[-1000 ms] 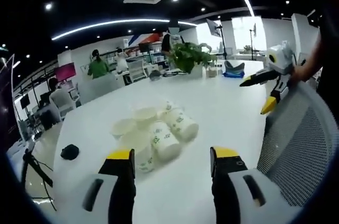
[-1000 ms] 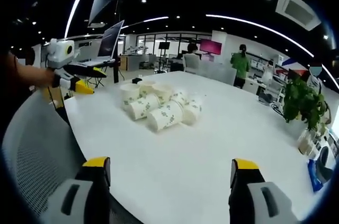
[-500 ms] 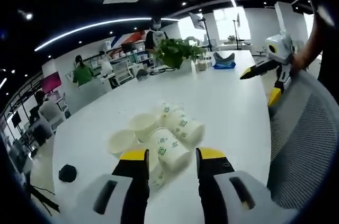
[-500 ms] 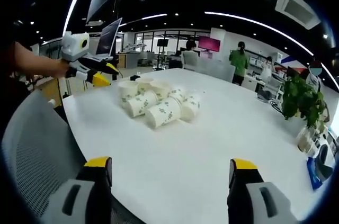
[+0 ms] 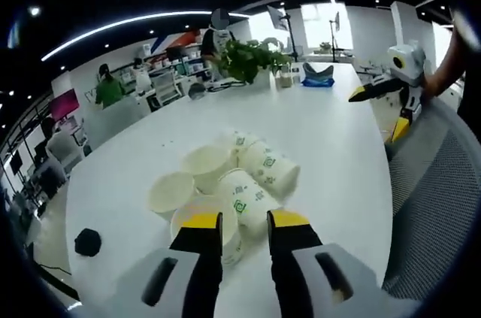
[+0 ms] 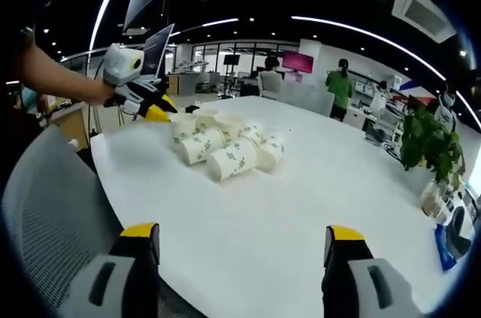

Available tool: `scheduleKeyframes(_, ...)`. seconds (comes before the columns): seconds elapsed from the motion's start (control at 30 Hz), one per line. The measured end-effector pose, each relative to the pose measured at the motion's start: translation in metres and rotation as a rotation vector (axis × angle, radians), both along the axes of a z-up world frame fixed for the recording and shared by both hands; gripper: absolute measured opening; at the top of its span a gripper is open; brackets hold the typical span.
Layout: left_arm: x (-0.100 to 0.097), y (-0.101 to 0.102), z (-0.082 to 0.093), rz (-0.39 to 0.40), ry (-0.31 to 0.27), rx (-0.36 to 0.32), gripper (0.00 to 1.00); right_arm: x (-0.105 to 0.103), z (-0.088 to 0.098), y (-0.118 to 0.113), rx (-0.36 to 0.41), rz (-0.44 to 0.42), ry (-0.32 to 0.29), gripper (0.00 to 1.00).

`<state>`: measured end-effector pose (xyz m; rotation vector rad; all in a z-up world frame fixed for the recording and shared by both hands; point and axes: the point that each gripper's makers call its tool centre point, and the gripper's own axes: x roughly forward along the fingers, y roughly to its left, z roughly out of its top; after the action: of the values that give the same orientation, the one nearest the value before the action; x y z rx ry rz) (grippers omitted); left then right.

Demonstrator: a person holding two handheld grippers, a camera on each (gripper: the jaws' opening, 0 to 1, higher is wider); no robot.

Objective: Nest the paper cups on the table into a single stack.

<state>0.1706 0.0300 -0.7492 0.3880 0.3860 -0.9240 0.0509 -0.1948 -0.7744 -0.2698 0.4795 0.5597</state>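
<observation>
Left gripper (image 5: 244, 220) jaws, narrowly parted, straddle the nearest paper cup (image 5: 218, 224) in the cluster (image 6: 225, 145) on the table (image 6: 301, 205); right gripper (image 6: 243, 243) jaws gape wide, empty

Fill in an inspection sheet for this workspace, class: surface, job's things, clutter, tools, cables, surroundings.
Surface: large white round-edged table, mostly bare.
Job's things: white green-printed paper cups clustered together, some upright, some on their sides.
Clutter: small black object near the table edge.
Tools: left tool at the nearest cup, jaws narrowed, grip unclear; right tool open, away from the cups.
Cables: nothing seen.
Surroundings: grey mesh chair back, potted green plant, open office with people.
</observation>
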Motion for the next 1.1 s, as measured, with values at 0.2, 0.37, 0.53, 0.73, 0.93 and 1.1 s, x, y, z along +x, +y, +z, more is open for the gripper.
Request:
scheduleKeyframes(0.2,0.009,0.005,-0.01,-0.012,0.036,0.046,0.15,0.001,-0.002,-0.002,-0.005,-0.015,0.011,0.92)
scheduleKeyframes(0.37,0.014,0.004,-0.017,-0.022,0.066,0.064,0.14,0.002,-0.001,-0.004,-0.005,-0.025,0.008,0.92)
scheduleKeyframes(0.53,0.016,0.004,-0.026,-0.027,0.093,0.08,0.13,0.001,-0.003,-0.003,-0.012,-0.018,0.019,0.9)
scheduleKeyframes(0.73,0.018,0.001,-0.032,-0.028,0.108,0.089,0.1,0.0,-0.004,-0.002,-0.016,-0.009,0.024,0.89)
scheduleKeyframes(0.93,0.022,0.002,-0.038,-0.043,0.107,0.127,0.02,0.0,-0.005,-0.002,-0.018,-0.01,0.027,0.89)
scheduleKeyframes(1.1,0.023,0.005,-0.036,-0.055,0.081,0.157,0.01,0.001,-0.007,-0.004,-0.016,-0.011,0.028,0.89)
